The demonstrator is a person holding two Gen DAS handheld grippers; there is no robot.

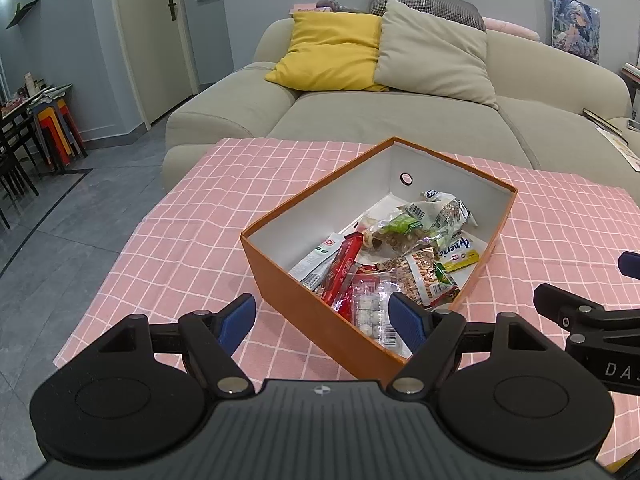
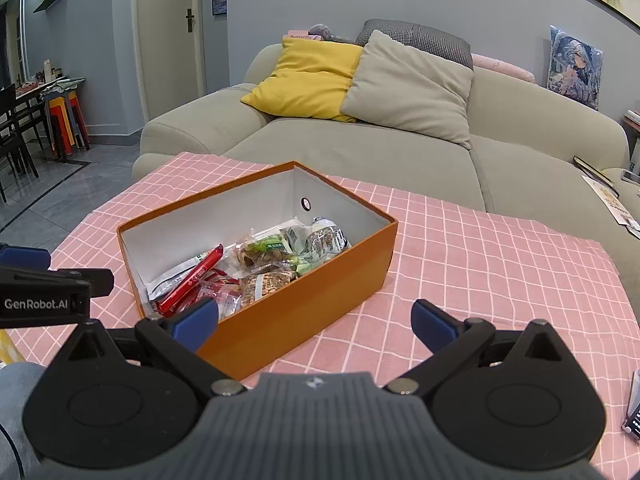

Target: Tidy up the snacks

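An orange box [image 1: 280, 280] with a white inside stands on the pink checked tablecloth [image 1: 192, 216] and holds several snack packets [image 1: 400, 252], among them a long red bar [image 1: 342, 266]. My left gripper [image 1: 324, 320] is open over the box's near corner, holding nothing. In the right wrist view the same orange box [image 2: 320, 300] sits ahead with the snack packets [image 2: 272, 260] inside. My right gripper [image 2: 316, 320] is open and empty, its left finger over the box's near wall. Each gripper shows at the edge of the other's view.
A beige sofa [image 1: 400, 120] with a yellow cushion [image 1: 328, 52] and a beige cushion [image 1: 432, 52] stands right behind the table. Dark chairs and stacked coloured stools [image 1: 56, 132] stand far left on the grey tiled floor. A phone-like object [image 2: 634, 412] lies at the table's right edge.
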